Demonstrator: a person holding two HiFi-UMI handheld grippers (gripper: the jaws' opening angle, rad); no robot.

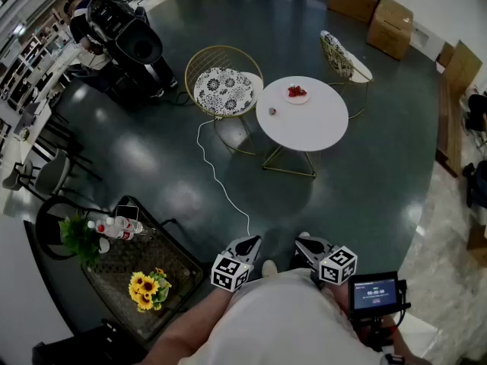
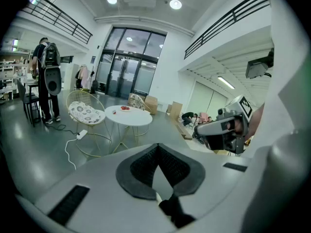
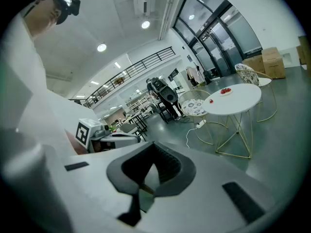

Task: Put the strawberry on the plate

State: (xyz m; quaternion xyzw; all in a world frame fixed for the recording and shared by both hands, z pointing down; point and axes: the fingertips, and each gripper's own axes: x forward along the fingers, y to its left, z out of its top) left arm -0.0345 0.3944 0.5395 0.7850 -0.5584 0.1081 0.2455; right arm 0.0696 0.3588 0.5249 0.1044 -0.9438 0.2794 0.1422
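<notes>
A round white table [image 1: 304,124] stands far ahead on the dark floor. On its far side is a small plate [image 1: 297,93] with red strawberries. A single small strawberry [image 1: 272,111] lies alone near the table's left edge. Both grippers are held low, close to my body and far from the table. My left gripper [image 1: 245,247] is shut, its pads meeting at the tip with nothing between them [image 2: 158,145]. My right gripper [image 1: 310,247] looks the same, shut and empty [image 3: 154,144]. The gripper views show the plate [image 2: 125,108] [image 3: 225,91] small in the distance.
A gold wire chair with a patterned cushion [image 1: 224,90] stands left of the table, a second chair [image 1: 344,58] behind it. A white cable [image 1: 215,172] runs across the floor. A dark side table [image 1: 122,261] with sunflowers is near left. A person [image 1: 118,40] stands far left.
</notes>
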